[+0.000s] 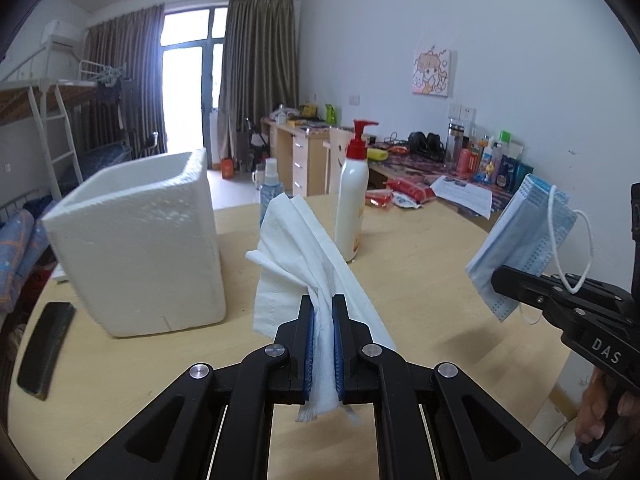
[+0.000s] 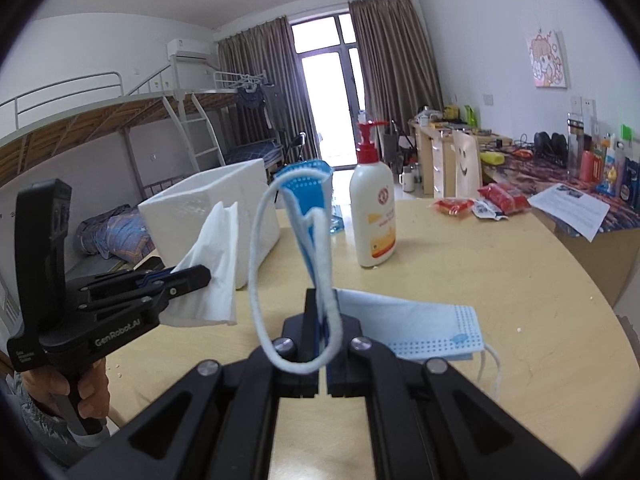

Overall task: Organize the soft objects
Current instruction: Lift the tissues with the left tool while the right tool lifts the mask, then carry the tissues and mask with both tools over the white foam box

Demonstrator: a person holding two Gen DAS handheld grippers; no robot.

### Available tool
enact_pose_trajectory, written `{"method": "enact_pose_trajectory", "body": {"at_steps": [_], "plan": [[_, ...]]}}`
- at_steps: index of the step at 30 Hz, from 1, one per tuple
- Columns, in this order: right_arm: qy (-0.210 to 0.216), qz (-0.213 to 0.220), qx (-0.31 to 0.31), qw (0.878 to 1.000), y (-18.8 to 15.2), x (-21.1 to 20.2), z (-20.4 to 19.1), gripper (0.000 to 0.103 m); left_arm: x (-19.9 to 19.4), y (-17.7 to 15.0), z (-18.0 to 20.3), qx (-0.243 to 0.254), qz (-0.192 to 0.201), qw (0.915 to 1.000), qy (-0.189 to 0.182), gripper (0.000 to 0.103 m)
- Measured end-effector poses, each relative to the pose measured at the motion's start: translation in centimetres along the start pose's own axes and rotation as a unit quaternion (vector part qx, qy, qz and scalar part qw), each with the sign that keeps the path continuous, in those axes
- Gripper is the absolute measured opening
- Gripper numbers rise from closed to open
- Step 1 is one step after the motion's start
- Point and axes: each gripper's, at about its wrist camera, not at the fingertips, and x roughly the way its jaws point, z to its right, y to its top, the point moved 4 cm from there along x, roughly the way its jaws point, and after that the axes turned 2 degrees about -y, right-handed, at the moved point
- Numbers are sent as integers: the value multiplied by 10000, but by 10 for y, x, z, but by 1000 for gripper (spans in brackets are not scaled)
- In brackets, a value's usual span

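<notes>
You hold both items aloft: left gripper clamped on tissue, right gripper clamped on blue mask. Foam box likely target; nothing visibly in it yet. Only right view shows second mask lying on table, still to collect.

Between your left jaws the tissue is white, faintly embossed; the pads blue. Between your right jaws the mask is pale blue with dotted edges, its loops white. Beyond, a white box.
</notes>
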Motion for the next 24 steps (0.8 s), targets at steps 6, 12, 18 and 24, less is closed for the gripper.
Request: {"method": "enact_pose_trajectory", "body": {"at_steps": [6,12,18,24], "plan": [[60,141,-132,9998,2,-10,-13,4,-28,-3,-5,17,225,9996,144,9],[155,289,-242,9992,5,-17,-24,4,-47,-3,-11,10,391,9987,319,9],[306,363,-334,9983,5,-17,-37,4,-64,-5,-20,-51,508,9976,467,9],[489,420,-479,9968,9,-14,-55,4,-78,-8,-33,-195,579,9958,689,9]]}}
